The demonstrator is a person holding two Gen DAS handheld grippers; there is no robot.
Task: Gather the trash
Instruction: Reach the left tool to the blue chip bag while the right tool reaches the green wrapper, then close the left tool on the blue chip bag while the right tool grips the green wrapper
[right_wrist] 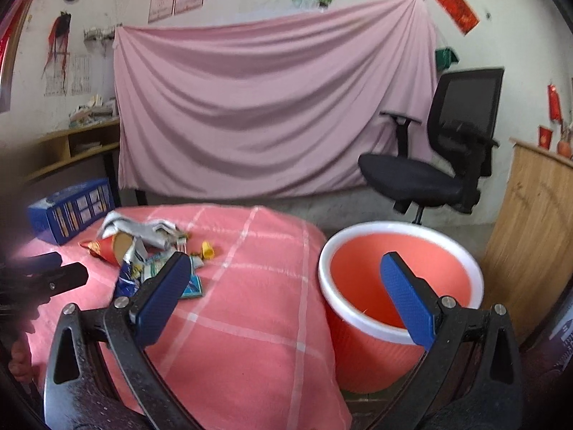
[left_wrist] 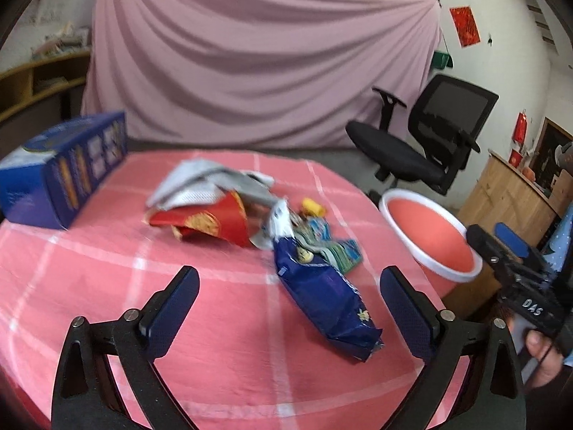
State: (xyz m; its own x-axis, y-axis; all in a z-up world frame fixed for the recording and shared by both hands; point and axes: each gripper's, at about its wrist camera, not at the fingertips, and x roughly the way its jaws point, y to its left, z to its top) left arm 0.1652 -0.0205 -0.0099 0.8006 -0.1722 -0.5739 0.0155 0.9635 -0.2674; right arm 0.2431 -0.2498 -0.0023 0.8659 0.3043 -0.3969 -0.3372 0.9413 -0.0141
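Over the table (left_wrist: 215,322), with its pink checked cloth, we hold the left gripper (left_wrist: 289,313) wide open and empty, its blue-padded fingers (left_wrist: 172,311) spread to either side of a dark blue snack bag (left_wrist: 322,301) that lies on the cloth between them without touching either pad. Just beyond the blue snack bag sits the rest of the trash in one loose heap: a green and blue wrapper (left_wrist: 336,247) against its far end, a crumpled red paper cup (left_wrist: 211,222) to the left of that, grey and white crumpled paper (left_wrist: 200,182) behind the cup, and a small yellow scrap (left_wrist: 312,208) on the far right of the heap. Well left of the heap, near the table's edge, stands a blue carton (left_wrist: 61,172).

We hold the right gripper (right_wrist: 284,297) equally wide open with nothing in it. Its left finger crosses in front of the trash heap (right_wrist: 143,251), and its right finger hangs over the mouth of the orange bin (right_wrist: 401,279), which has a white rim and stands just off the right edge of the table. Behind the bin we see a black office chair (right_wrist: 444,157) and a hanging pink sheet (right_wrist: 272,100).
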